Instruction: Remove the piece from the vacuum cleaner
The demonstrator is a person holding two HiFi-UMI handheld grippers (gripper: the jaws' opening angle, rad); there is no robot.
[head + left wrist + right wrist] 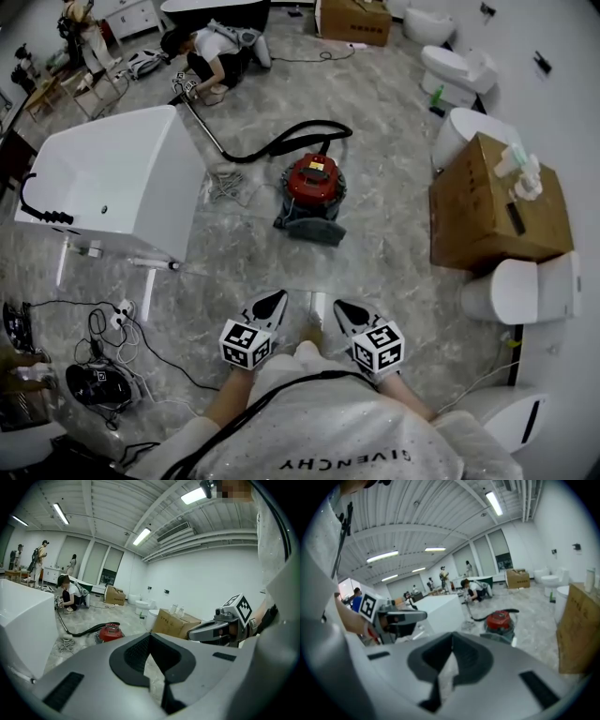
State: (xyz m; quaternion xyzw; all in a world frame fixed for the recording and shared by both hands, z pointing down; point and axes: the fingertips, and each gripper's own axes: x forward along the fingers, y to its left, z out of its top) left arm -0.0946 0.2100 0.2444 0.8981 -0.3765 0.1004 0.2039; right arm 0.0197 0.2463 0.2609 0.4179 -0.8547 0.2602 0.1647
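Observation:
The vacuum cleaner point(314, 180) is a red round canister on a grey base, standing on the marble floor well ahead of me. Its black hose point(281, 142) curves left to a metal wand point(202, 127). My left gripper point(267, 305) and right gripper point(349, 312) hang side by side near my body, far short of the vacuum, both shut with nothing between the jaws. In the left gripper view the vacuum cleaner point(110, 632) lies beyond the closed left gripper point(150, 637). The right gripper view shows the vacuum cleaner point(499, 619) past the closed right gripper point(452, 635).
A white bathtub point(112, 178) stands at the left, with cables and a power strip point(117, 314) on the floor below it. A cardboard box point(497, 202) and toilets point(520, 291) line the right side. A person point(220, 56) crouches at the far end by the wand.

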